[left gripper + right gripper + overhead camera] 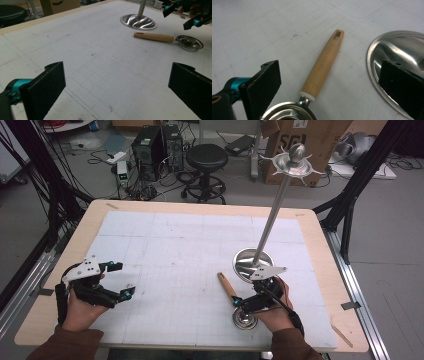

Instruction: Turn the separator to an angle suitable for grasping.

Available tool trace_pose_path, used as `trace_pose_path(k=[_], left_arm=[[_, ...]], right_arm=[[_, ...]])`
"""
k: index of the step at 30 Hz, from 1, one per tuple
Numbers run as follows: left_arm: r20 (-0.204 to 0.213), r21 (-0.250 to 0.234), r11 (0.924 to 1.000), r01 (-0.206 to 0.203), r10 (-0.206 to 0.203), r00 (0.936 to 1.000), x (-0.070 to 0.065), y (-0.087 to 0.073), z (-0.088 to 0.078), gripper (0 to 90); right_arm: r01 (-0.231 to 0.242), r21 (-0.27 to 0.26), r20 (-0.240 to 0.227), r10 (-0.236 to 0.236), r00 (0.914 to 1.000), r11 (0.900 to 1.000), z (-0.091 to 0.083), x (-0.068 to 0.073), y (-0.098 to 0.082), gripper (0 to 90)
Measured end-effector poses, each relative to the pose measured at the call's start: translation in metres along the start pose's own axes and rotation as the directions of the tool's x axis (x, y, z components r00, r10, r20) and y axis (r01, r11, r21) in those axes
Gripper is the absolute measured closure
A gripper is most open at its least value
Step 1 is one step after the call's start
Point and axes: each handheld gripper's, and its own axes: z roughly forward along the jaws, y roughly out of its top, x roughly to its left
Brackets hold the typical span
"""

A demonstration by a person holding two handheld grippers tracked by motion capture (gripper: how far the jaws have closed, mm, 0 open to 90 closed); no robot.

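Two grippers, one strainer and one metal stand are counted on the white mat [165, 245]; the left gripper [122, 280] is held low at the left edge, jaws wide and empty; the strainer [235, 302], with wooden handle [323, 66] and steel bowl, lies right of centre; the right gripper [245, 301] is poised above it, jaws wide, beside the stand [252, 265].

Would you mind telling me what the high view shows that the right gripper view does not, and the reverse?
High view alone: the left gripper, open over the white mat, the stand's tall pole with its pronged top, a black stool on the floor. Right gripper view alone: the slot at the handle's end. Shared: wooden-handled strainer, stand's dished steel base, open right gripper.
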Motion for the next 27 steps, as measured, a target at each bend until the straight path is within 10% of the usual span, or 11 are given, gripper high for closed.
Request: trace_pose_path(k=[27], left_arm=[[-0.001,0.024,0.9997,0.002,-0.002,1.0,0.001,-0.003,0.004,1.6]], right_arm=[[-0.009,0.176,-0.027,0.014,0.9995,0.984,0.023,0.01,0.0,39.9]])
